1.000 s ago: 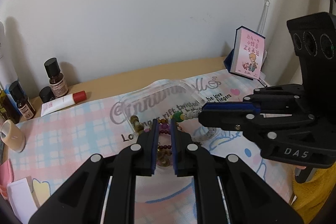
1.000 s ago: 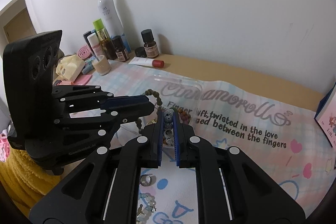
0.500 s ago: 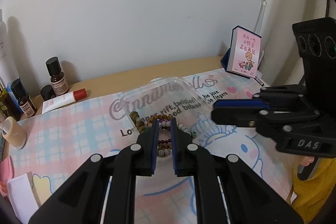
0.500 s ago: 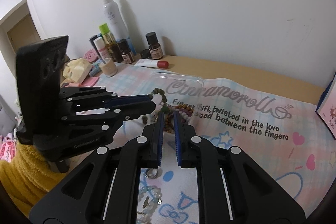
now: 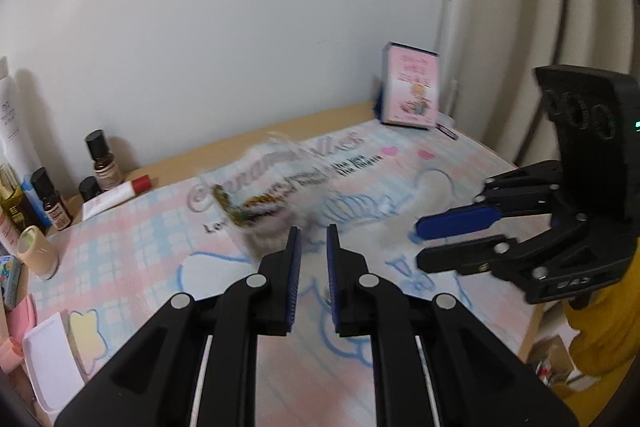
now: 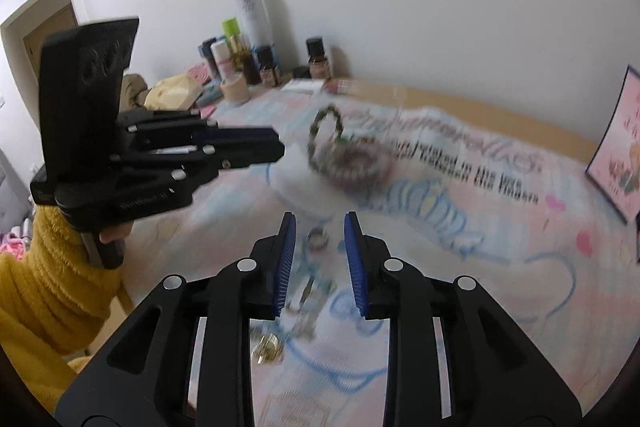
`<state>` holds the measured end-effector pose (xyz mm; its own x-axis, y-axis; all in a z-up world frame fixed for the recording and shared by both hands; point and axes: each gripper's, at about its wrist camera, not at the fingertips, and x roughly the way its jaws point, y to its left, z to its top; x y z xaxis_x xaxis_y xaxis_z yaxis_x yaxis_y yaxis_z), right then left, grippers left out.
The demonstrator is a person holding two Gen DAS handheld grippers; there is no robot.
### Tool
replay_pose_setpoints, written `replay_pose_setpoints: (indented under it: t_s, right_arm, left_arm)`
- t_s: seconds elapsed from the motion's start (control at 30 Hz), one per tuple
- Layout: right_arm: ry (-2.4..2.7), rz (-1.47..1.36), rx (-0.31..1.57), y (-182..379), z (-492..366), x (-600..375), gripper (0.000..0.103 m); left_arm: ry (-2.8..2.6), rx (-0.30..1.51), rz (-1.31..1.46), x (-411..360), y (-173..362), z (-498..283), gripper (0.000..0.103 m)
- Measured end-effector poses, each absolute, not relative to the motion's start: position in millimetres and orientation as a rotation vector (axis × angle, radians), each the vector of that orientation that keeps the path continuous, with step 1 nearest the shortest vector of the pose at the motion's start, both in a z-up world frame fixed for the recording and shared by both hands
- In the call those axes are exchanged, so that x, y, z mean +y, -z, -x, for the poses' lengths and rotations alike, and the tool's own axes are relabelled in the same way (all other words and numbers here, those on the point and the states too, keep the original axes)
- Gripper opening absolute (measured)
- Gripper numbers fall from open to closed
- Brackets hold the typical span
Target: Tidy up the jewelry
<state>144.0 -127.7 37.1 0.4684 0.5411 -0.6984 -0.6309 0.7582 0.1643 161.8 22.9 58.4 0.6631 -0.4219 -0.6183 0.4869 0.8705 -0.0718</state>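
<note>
A clear plastic box (image 5: pixel 280 183) on the printed mat holds bead bracelets (image 5: pixel 252 207); one bracelet loops over its rim in the right wrist view (image 6: pixel 326 135). My left gripper (image 5: pixel 311 231) is open and empty, held back from the box. My right gripper (image 6: pixel 320 223) is open and empty above a silver ring (image 6: pixel 317 239). A pale green bracelet (image 6: pixel 312 299) and a gold piece (image 6: pixel 267 347) lie on the mat between and below its fingers. Both views are blurred by motion.
Bottles and a tube (image 5: pixel 116 195) stand along the wall at the left. A pink booklet (image 5: pixel 410 87) leans on the wall at the right. The mat (image 5: pixel 440 163) covers the wooden desk. A white tray (image 5: pixel 48 359) sits at the near left.
Both grippers have let go of the bracelets, pulled back from the box and opened. The bracelets now lie in the box. The right gripper has moved over the ring.
</note>
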Motion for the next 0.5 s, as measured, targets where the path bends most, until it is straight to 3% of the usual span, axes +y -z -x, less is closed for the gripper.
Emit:
replay_pose_setpoints:
  t_s: [0.13, 0.3, 0.4, 0.5]
  right_arm:
    - [-0.720, 0.133, 0.856, -18.3, -133.5, -126.5, 0.025]
    - [-0.709, 0.139, 0.885, -6.2, -127.8, -123.8, 0.026]
    - [-0.702, 0.145, 0.882, -4.2, -125.0, -124.6, 0.041]
    - [-0.702, 0.162, 0.891, -1.4, -123.6, -122.3, 0.040]
  left_arm:
    - [0.543, 0.688, -0.177, 11.7, -44.1, -153.8, 0.024]
    - [0.557, 0.729, -0.262, 3.1, -23.8, -159.6, 0.024]
    - [0.570, 0.766, -0.273, 0.2, -16.5, -167.4, 0.025]
    - [0.584, 0.787, -0.270, -1.4, -12.2, -170.5, 0.026]
